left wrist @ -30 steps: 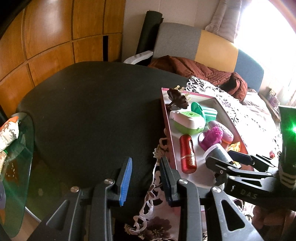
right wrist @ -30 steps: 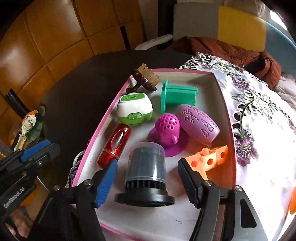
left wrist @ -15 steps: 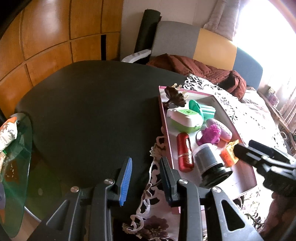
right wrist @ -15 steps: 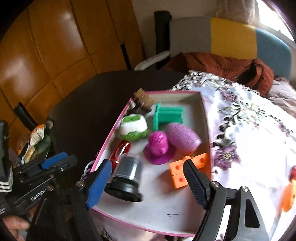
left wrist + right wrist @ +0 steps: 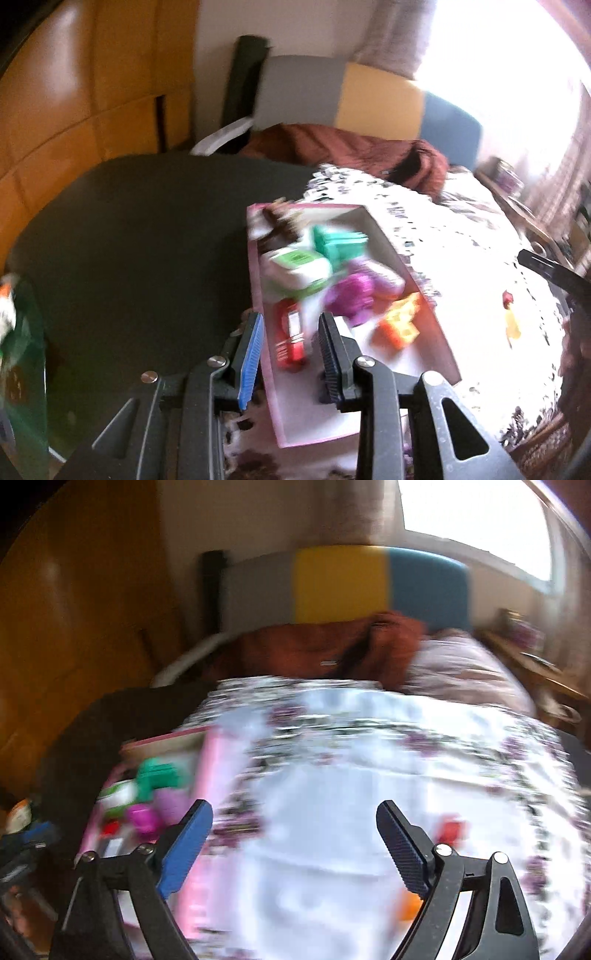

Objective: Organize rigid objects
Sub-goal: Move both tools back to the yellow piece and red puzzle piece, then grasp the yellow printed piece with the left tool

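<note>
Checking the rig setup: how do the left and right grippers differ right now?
The left gripper is open only narrowly; the right gripper is spread wide. The left gripper points at the pink tray, its tips framing the red cylinder; the right gripper points at the floral cloth, beside the tray. Both are empty, each with one blue pad and one black.

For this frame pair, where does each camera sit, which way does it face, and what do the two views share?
Left wrist: sits on the left gripper, looking forward along its fingers at the pink tray of toys; the right gripper shows at the right edge.
Right wrist: sits on the right gripper, open, facing the floral tablecloth and the multicoloured headboard; the left gripper shows at bottom left.
Shared: tray, green toy, tablecloth, headboard. Both are blurred.
</note>
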The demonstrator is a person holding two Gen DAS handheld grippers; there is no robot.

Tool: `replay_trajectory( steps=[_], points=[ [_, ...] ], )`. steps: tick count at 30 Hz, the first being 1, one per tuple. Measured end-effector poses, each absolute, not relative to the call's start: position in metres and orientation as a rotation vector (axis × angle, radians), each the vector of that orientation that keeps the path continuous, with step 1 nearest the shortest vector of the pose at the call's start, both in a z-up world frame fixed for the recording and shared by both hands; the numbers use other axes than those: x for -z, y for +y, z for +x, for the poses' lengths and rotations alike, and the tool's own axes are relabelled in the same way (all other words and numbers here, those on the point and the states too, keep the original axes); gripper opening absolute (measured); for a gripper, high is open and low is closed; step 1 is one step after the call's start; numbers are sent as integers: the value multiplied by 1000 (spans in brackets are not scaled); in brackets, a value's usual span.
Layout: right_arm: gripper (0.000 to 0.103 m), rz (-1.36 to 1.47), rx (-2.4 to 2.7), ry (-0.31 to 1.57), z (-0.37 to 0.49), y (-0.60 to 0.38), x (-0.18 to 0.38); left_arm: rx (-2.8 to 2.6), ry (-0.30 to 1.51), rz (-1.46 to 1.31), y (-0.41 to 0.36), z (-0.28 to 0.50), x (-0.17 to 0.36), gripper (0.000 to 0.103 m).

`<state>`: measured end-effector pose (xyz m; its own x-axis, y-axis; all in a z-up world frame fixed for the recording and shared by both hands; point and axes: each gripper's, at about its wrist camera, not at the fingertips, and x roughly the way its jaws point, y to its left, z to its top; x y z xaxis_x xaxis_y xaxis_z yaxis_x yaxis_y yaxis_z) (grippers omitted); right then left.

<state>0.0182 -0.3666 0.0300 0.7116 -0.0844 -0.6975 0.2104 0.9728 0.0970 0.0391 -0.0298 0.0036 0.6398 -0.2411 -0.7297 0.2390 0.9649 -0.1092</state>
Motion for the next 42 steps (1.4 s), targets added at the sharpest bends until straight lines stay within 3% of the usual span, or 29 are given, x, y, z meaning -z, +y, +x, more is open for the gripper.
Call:
replay_trajectory(
  steps=[13, 42],
  points=[
    [93, 504, 695, 739, -44, -544, 0, 588, 867, 110, -163, 34, -9, 31],
    [93, 675, 725, 766, -58, -568, 16, 969, 1113, 247, -388, 32, 61, 30]
  ],
)
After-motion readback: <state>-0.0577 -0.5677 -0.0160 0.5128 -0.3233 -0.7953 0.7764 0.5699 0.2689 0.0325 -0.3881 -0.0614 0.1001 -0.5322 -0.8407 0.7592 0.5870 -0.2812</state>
